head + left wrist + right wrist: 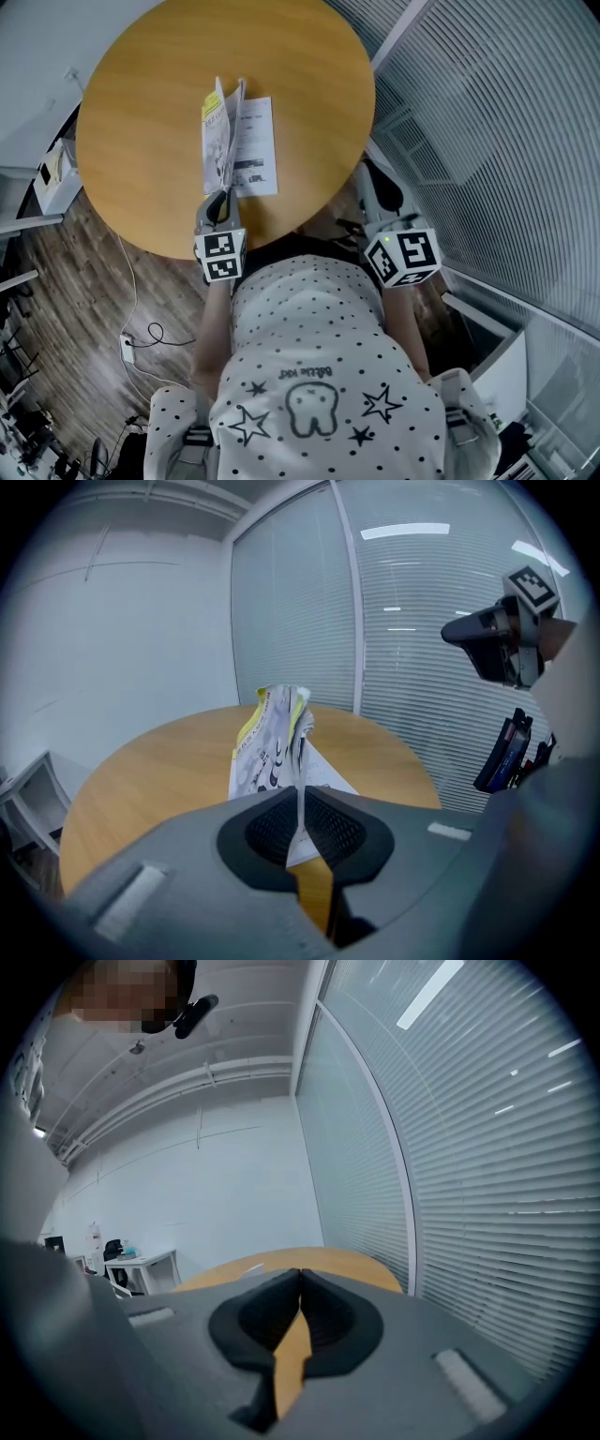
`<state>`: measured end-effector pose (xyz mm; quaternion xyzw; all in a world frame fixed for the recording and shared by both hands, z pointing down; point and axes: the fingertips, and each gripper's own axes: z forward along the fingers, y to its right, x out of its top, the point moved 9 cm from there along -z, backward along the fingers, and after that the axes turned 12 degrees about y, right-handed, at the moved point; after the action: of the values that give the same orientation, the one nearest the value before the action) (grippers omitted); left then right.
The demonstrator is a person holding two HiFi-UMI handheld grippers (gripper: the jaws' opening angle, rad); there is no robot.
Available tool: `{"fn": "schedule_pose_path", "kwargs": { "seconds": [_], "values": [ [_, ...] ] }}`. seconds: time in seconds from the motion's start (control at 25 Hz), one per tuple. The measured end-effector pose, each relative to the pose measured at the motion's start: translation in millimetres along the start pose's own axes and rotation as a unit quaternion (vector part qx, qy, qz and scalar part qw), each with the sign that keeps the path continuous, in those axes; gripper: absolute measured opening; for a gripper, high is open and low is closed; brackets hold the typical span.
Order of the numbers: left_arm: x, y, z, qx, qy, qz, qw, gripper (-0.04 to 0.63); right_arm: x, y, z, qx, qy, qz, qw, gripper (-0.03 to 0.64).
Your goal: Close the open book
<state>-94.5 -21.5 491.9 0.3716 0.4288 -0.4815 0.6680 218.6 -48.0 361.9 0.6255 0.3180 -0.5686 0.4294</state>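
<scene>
- The book lies on the round wooden table, toward the side nearest the person and a little right of the table's middle.
- One white printed page lies flat on the tabletop; the leaves to its left, with a yellow-edged cover, stand up almost on edge.
- The left gripper reaches over the near rim of the table and meets the bottom edge of those raised leaves.
- In the left gripper view the left gripper has its jaws pressed together on a thin sheet of the book, which rises upright from between the pads, with the table spreading out beyond it.
- The flat page shows just to the right of the pinched sheet in that view.
- The right gripper is held off the table's right-hand rim, apart from the book and touching nothing.
- In the right gripper view the right gripper has its jaws closed against each other with nothing between them; the far edge of the table shows beyond.
- The right gripper also shows at the upper right of the left gripper view, in front of the window blinds.
- A wood floor with a cable on it lies under the table.
</scene>
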Motion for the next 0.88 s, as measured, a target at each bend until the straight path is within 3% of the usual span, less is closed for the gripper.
{"fn": "schedule_pose_path", "kwargs": {
  "seconds": [0.64,0.88],
  "values": [
    [-10.1,17.6,18.1,-0.043,-0.049,0.092,0.9936,0.031,0.5,5.9,-10.1,-0.017,-0.002,0.000,1.000,0.005],
    [-11.9,19.1,22.3,-0.058,-0.061,0.105,0.9909,0.032,0.9,8.2,-11.9,-0.020,-0.002,0.001,1.000,0.005]
  ]
}}
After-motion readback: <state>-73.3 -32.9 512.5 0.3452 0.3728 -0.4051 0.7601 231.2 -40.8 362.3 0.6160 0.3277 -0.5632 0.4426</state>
